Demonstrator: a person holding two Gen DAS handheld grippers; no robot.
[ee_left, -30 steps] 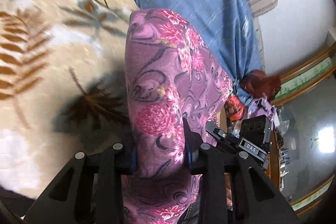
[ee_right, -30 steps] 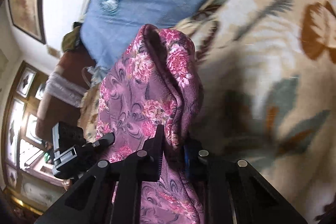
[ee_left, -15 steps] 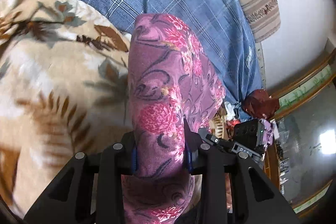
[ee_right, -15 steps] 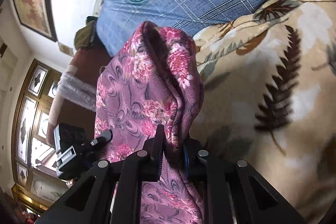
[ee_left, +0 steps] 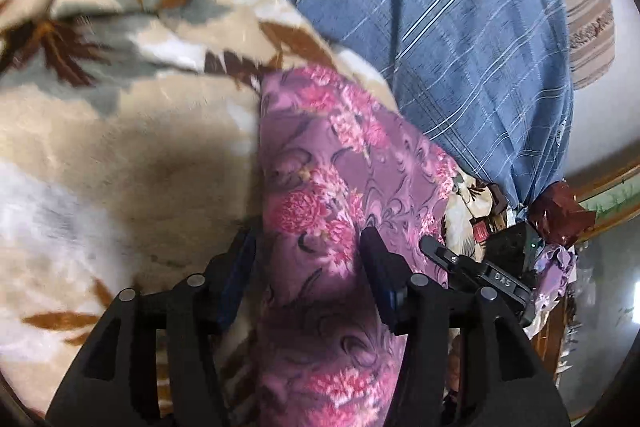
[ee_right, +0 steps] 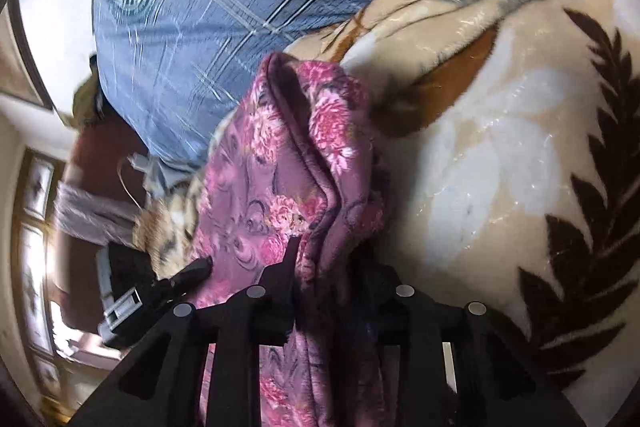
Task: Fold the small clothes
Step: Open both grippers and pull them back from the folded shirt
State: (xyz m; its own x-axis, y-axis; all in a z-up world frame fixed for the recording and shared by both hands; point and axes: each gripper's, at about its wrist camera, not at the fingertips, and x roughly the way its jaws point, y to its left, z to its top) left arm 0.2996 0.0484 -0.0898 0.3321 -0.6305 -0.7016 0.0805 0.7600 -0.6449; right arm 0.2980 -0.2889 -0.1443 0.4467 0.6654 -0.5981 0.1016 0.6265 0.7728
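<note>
The purple floral garment (ee_left: 320, 187) runs straight out from between both my pairs of jaws, its long axis pointing toward twelve o'clock in each wrist view, with the far folded end lying on the leaf-patterned blanket (ee_left: 120, 147) just short of the blue checked sheet (ee_left: 440, 47).

My left gripper (ee_left: 306, 255) has just been opening. The cloth lies between its fingers, but a gap shows on the nine o'clock side, so I judge that I am no longer pinching there.

My right gripper (ee_right: 324, 267) has also just been opening. The bunched edge of the cloth (ee_right: 304, 163) hangs between its fingers, and the right-hand finger is hidden behind a fold, so I cannot tell whether it presses.

Both hands sit at the garment's near end, the left at one edge and the right at the other, and neither is clearly nearer. My next move, I judge, is backing out toward six o'clock, along the cloth's axis, so the fold is not dragged.
</note>
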